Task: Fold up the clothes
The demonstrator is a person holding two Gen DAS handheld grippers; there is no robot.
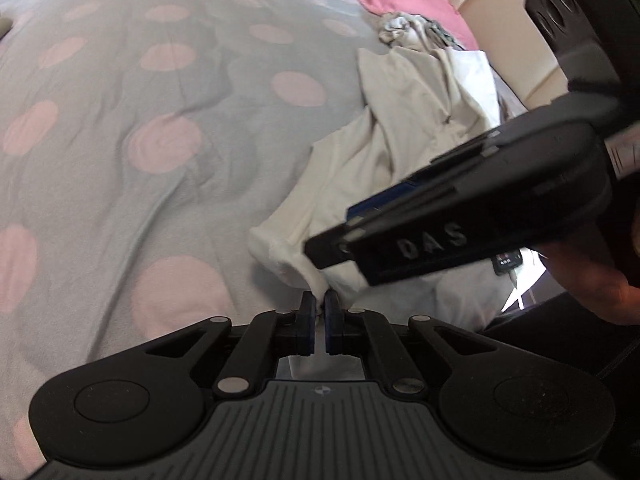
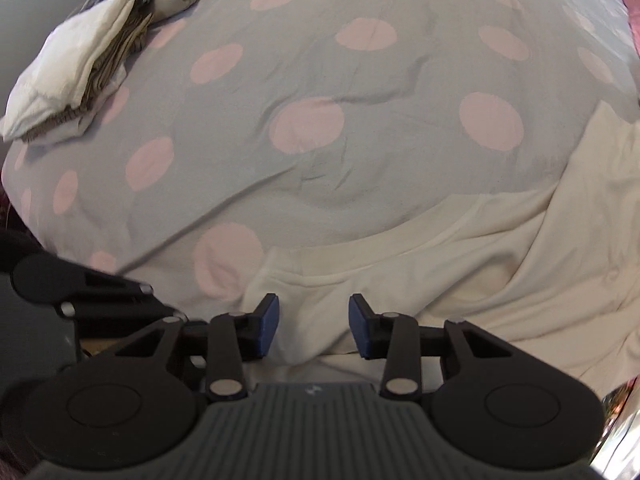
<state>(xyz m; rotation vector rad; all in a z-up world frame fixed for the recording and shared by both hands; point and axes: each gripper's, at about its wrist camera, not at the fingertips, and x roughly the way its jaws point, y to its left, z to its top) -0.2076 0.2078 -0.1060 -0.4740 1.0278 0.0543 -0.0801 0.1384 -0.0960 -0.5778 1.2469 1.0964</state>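
Spotted bedspread (image 1: 120, 120) | left claw (image 1: 320, 300) clamped on cream garment (image 1: 360, 160) | right claw (image 2: 314, 312) apart, partly hiding it

left wrist: close over bedspread (image 1: 120, 120) | right wrist: same bedspread, close

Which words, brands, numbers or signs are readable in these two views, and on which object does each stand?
"DAS": raised letters on the side of the right claw, seen in the left wrist view.
Small round emblem on the left claw's grey body: too small to read.
Small emblem on the right claw's grey body in its own view: blurred.
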